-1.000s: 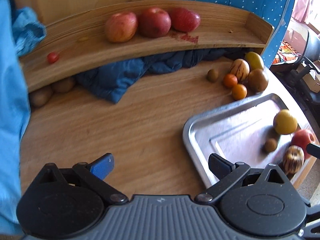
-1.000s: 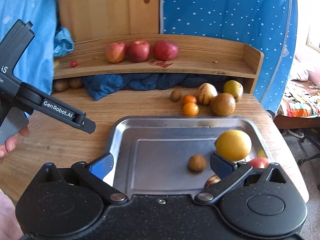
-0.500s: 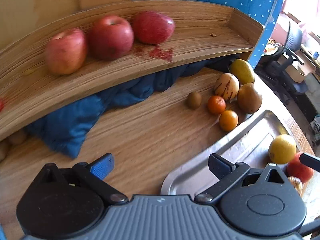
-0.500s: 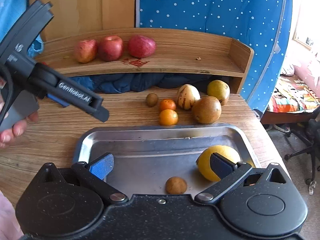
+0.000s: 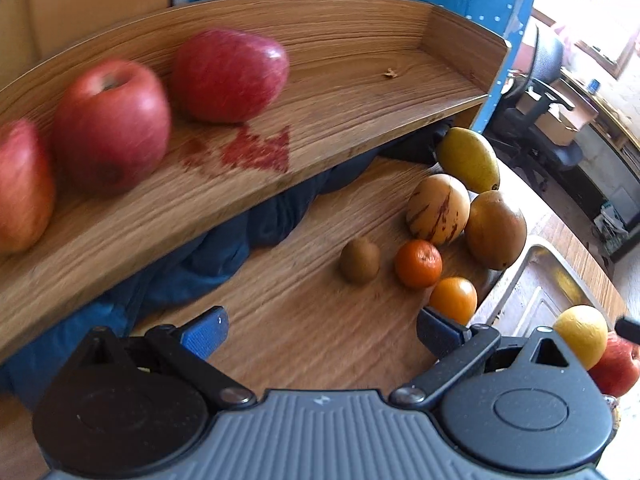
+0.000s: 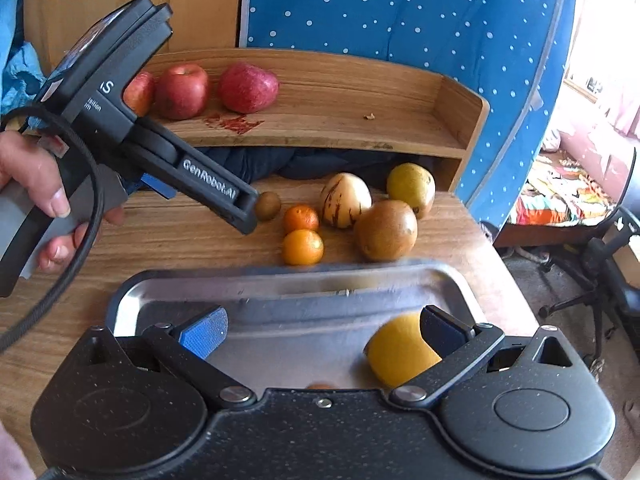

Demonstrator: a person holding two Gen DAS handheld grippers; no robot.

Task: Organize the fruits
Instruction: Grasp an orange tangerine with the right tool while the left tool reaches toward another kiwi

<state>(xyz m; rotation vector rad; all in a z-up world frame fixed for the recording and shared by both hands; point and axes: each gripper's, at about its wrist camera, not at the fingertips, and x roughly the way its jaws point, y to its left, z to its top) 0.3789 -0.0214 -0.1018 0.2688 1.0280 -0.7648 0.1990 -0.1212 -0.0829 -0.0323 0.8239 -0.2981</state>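
My left gripper (image 5: pixel 320 330) is open and empty, low over the wooden table, pointing at a kiwi (image 5: pixel 359 255), a tangerine (image 5: pixel 418 263) and a small orange (image 5: pixel 454 300). Behind them lie a striped melon (image 5: pixel 437 209), a brown fruit (image 5: pixel 495 229) and a yellow-green fruit (image 5: pixel 468 160). Three red apples (image 5: pixel 230 76) sit on the raised shelf. My right gripper (image 6: pixel 322 328) hangs open over the metal tray (image 6: pixel 280 276), with a yellow fruit (image 6: pixel 396 352) beside its right finger. In the right wrist view the left gripper (image 6: pixel 236 208) nearly reaches the kiwi (image 6: pixel 268 205).
A red apple (image 5: pixel 616 368) lies in the tray next to the yellow fruit (image 5: pixel 580 338). Dark blue cloth (image 5: pixel 224 248) is bunched under the shelf (image 5: pixel 360 92). The table's right edge drops off near an office chair (image 6: pixel 608 256). A hand (image 6: pixel 36 184) holds the left gripper.
The left gripper swung right and forward, from near the tray's corner toward the kiwi and oranges. The right gripper advanced over the tray, so the yellow fruit now sits at its right finger. Both stay open.
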